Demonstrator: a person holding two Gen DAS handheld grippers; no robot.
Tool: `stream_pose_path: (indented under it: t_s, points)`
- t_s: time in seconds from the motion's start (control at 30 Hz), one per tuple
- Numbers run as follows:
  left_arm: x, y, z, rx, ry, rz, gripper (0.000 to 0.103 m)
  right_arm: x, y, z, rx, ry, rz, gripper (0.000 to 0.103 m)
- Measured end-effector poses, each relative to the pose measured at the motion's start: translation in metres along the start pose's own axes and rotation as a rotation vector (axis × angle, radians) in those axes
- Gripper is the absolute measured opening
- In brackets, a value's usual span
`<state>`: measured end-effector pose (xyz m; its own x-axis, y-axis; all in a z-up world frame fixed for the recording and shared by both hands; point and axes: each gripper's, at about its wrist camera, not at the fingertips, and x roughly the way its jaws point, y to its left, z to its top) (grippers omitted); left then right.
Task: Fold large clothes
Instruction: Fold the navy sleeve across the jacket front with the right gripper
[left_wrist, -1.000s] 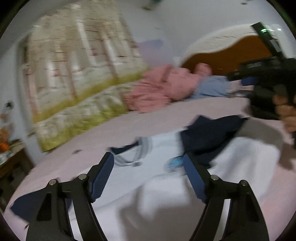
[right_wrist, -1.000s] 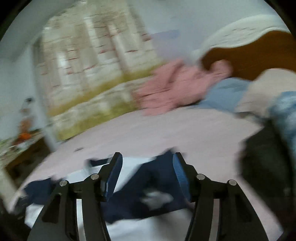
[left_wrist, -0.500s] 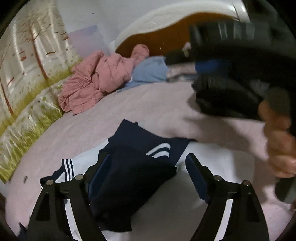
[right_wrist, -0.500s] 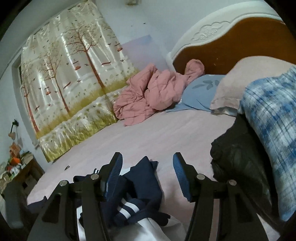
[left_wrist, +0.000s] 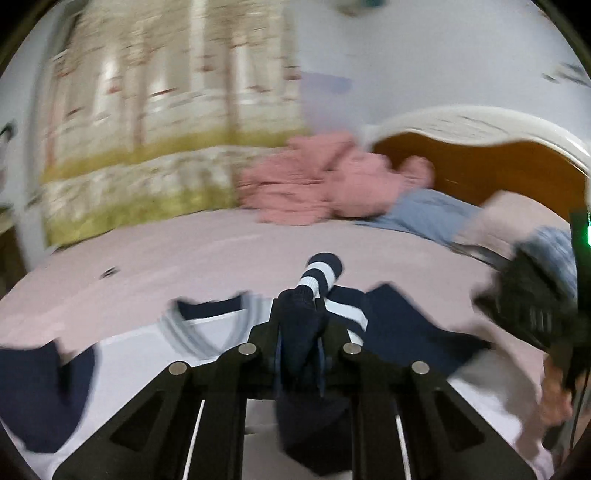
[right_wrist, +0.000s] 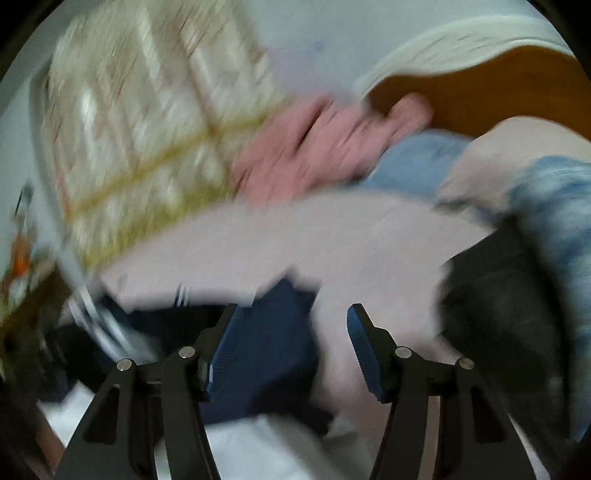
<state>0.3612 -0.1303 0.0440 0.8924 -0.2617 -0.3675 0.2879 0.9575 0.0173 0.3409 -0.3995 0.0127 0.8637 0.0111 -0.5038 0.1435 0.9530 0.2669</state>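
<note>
Left wrist view: we see the left gripper (left_wrist: 301, 325) with its jaws just closed, now pinching a navy sleeve (left_wrist: 303, 314); the striped cuff (left_wrist: 320, 275), navy with white bands, stands up beyond the fingertips. The sleeve belongs to a white and navy shirt (left_wrist: 155, 354) that lies spread on the pink bed (left_wrist: 207, 251) just below the gripper, its grey-edged collar (left_wrist: 199, 326) to the left and a second navy part (left_wrist: 413, 325) to the right. At the right edge we see a hand (left_wrist: 554, 398) on a black device, blurred, which we take for the other gripper. Farther back lie a pink blanket (left_wrist: 325, 184) in a heap, a blue pillow (left_wrist: 432, 214) just beside it, and the headboard (left_wrist: 498, 166), brown with a white rim. A curtain (left_wrist: 166, 129) printed with trees hangs at the left. Right wrist view: we see the right gripper (right_wrist: 291, 343) with its jaws standing apart and gripping nothing; the blue pads (right_wrist: 365, 354) are clear. Navy cloth of the shirt (right_wrist: 266, 332) lies under the left finger and partly between the two, with bare sheet under the right finger. A dark garment (right_wrist: 506, 314) sits at the right below a blue plaid cloth (right_wrist: 557, 206). Both views are blurred, so finer detail cannot be told
</note>
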Motion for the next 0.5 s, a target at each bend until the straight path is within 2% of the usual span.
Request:
stream_pose_path:
  t_s: [0.03, 0.1, 0.23, 0.3, 0.37, 0.43, 0.5]
  points:
    - [0.0, 0.017, -0.001, -0.03, 0.018, 0.029, 0.014, 0.018, 0.012, -0.007, -0.041, 0.083, 0.018, 0.061]
    - [0.002, 0.046, -0.01, -0.076, 0.052, 0.085, 0.014, 0.036, 0.023, -0.017, -0.069, 0.147, -0.01, 0.061]
    - [0.011, 0.093, -0.04, -0.124, 0.113, 0.165, 0.018, 0.073, 0.03, -0.035, -0.141, 0.229, -0.192, 0.061]
    - [0.02, 0.113, -0.052, -0.179, 0.154, 0.174, 0.03, 0.085, 0.027, -0.038, -0.132, 0.282, -0.192, 0.061]
    - [0.021, 0.13, -0.061, -0.224, 0.151, 0.217, 0.032, 0.088, 0.021, -0.039, -0.11, 0.304, -0.182, 0.061]
    - [0.017, 0.141, -0.068, -0.226, 0.143, 0.263, 0.036, 0.088, 0.018, -0.04, -0.096, 0.312, -0.173, 0.061]
    - [0.012, 0.146, -0.069, -0.248, 0.13, 0.216, 0.044, 0.089, 0.017, -0.039, -0.095, 0.312, -0.174, 0.061]
